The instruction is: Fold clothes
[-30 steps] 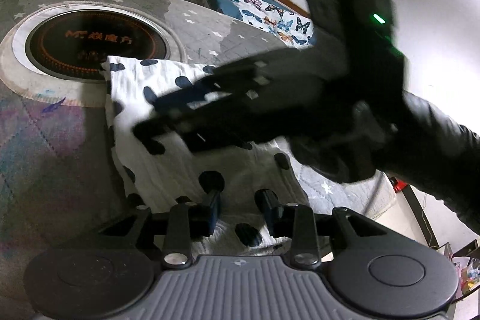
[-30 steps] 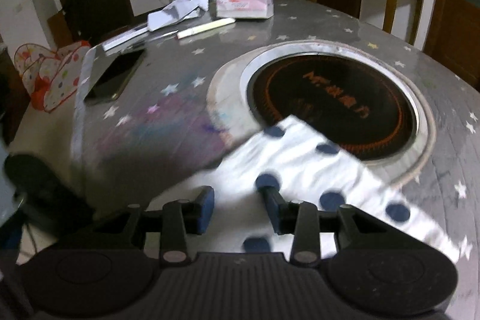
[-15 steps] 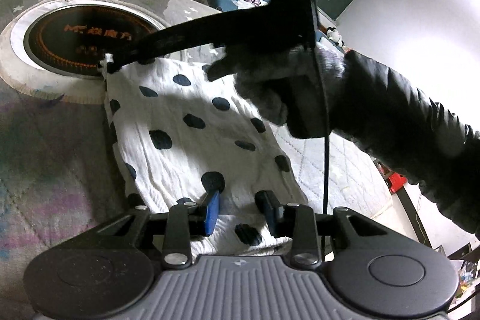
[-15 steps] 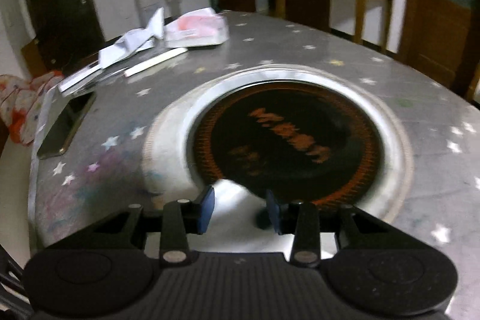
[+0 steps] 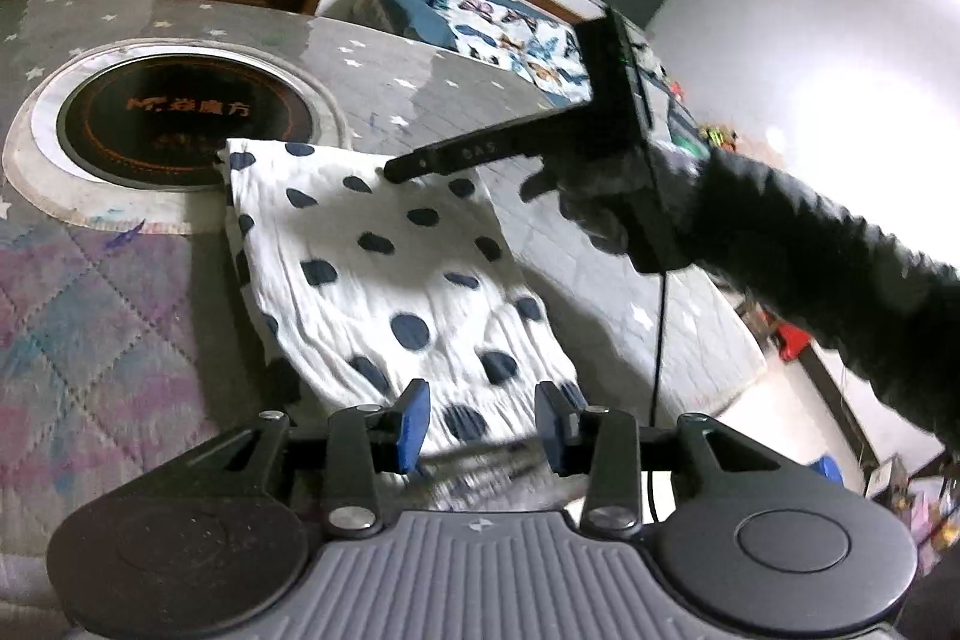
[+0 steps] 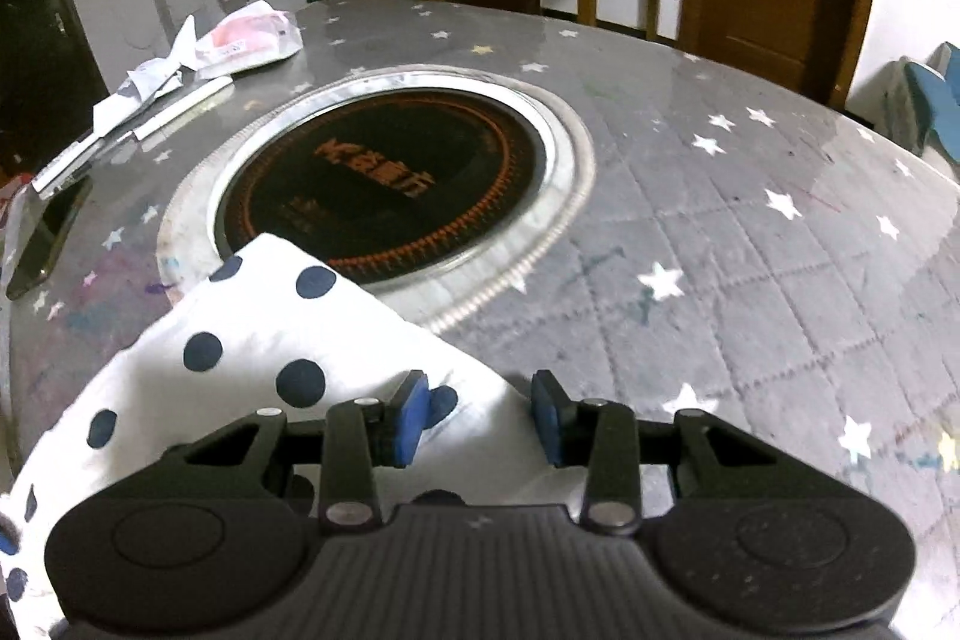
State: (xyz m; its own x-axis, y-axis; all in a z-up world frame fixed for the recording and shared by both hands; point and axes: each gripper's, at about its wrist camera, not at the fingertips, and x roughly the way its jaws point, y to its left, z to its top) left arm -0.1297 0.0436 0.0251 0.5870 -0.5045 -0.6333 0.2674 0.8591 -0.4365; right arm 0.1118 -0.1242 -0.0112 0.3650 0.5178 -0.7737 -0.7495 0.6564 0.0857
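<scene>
Ahead of both tongs spreads the round tabletop (image 6: 750, 244), quilted grey with white stars, and set into it the dark induction plate (image 6: 384, 190) inside its steel ring. The polka-dot cloth (image 5: 384, 274) lies flat on the tabletop as a narrow panel. Its near end sits just under the left tongs (image 5: 480, 427) and its far corner overlaps the steel ring of the induction plate. Darker edges show along its left side, which suggests more than one layer, though I cannot tell how many.

The left tongs stand released, pads apart, with the cloth's near hem between and below them and nothing pinched. The right tongs (image 6: 480, 418) are likewise released, hovering over the cloth's far right edge, where one pad lies above fabric and the other above bare tabletop. In the left view their tip rests near that same edge.

The panel would fit a fold just laid down or one about to be taken further. Either way, my judgement is that good work here means matching edges squarely, gripping all layers at a corner and not only the top one, and keeping the fabric off the steel ring so it does not snag or drag.
</scene>
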